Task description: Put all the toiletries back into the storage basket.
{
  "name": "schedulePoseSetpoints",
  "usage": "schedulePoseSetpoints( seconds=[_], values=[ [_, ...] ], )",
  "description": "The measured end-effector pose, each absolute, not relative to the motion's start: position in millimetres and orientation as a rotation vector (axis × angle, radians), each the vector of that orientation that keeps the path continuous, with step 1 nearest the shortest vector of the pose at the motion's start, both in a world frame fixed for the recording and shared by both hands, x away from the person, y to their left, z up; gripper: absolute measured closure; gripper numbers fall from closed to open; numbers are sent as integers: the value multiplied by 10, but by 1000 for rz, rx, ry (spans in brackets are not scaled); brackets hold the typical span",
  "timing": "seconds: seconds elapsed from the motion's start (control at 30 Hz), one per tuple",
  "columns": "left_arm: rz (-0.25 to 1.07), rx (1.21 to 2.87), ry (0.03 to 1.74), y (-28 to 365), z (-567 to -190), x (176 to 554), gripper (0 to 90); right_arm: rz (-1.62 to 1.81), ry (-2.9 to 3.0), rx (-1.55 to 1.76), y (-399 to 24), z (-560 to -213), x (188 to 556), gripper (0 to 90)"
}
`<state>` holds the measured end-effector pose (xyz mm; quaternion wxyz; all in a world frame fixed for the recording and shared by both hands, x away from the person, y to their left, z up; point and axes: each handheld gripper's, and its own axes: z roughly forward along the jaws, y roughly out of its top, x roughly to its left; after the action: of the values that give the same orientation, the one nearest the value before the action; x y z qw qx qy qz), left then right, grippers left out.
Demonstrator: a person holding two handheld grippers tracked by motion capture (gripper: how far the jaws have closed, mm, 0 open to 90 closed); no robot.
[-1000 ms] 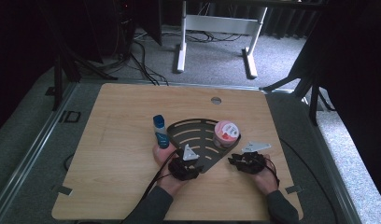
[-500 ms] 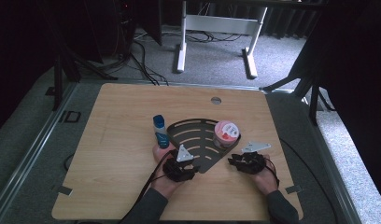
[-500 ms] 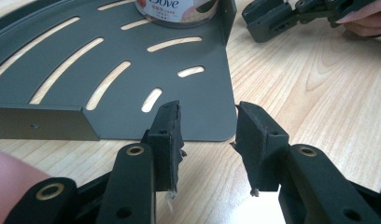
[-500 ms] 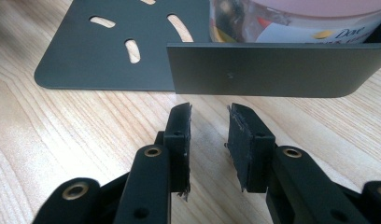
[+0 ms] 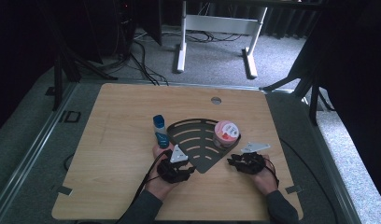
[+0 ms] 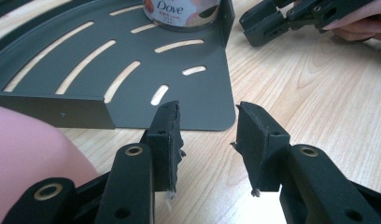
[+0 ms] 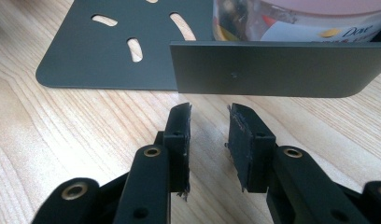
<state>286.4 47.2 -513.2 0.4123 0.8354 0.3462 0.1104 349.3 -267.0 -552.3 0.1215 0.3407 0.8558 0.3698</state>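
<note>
Risk: both grippers, left and right, gape empty; a careless nudge of the tray could topple the jar.

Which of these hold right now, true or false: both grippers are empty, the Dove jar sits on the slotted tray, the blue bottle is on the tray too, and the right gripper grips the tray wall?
1. Left gripper and right gripper are both empty: true.
2. The Dove jar sits on the slotted tray: true.
3. The blue bottle is on the tray: false, it stands on the table beside the tray's left edge.
4. The right gripper grips the tray wall: false, its jaws are open short of it.
</note>
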Motion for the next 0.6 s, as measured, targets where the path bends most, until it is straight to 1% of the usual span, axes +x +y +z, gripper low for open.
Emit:
schedulePoseSetpoints(
  seconds=[0.6],
  values=[
    [311,2079,894,696,-5001,2796,580,1086,2500,1000,-2683,-5524,3496,680]
  ],
)
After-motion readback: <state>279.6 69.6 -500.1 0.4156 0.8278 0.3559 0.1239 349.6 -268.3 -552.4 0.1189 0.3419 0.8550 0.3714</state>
